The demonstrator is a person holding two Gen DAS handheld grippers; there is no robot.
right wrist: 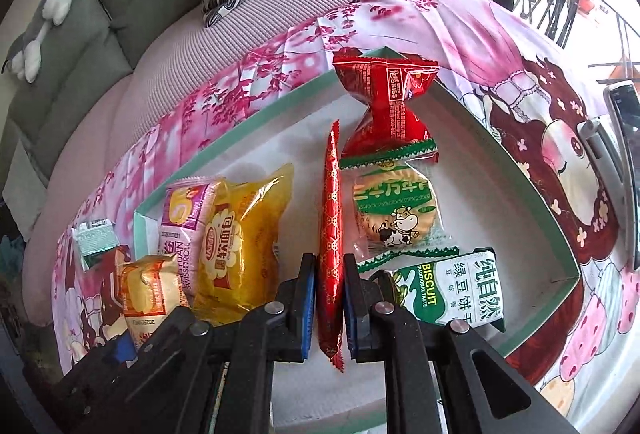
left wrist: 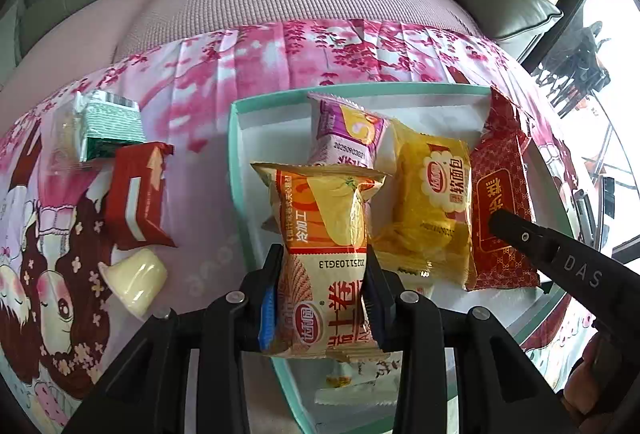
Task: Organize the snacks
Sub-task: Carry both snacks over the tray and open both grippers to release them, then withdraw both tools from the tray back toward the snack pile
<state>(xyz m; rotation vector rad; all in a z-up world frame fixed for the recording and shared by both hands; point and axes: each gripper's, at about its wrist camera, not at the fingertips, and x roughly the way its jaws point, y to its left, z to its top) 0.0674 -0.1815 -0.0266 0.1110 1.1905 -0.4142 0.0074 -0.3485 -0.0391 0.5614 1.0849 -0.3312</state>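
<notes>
My left gripper [left wrist: 322,266] is shut on an orange cake-roll pack [left wrist: 320,226], held upright over the left part of a white box with a teal rim [left wrist: 236,169]. In the right wrist view my right gripper [right wrist: 330,274] is shut on a thin red patterned pack [right wrist: 331,218], edge-on above the box floor. The same red pack [left wrist: 500,218] shows in the left wrist view with one of the right gripper's fingers [left wrist: 524,238] on it. Between the two held packs lie a yellow bread pack [right wrist: 240,242] and a purple swiss-roll pack [right wrist: 182,230].
Right of the red pack the box holds a red twist-end pack [right wrist: 384,105], a round cow biscuit [right wrist: 394,213] and a green biscuit pack [right wrist: 452,294]. Left of the box on the pink cloth lie a green-white pack [left wrist: 108,125], a red pack [left wrist: 138,193] and a jelly cup [left wrist: 136,280]. A sofa stands behind.
</notes>
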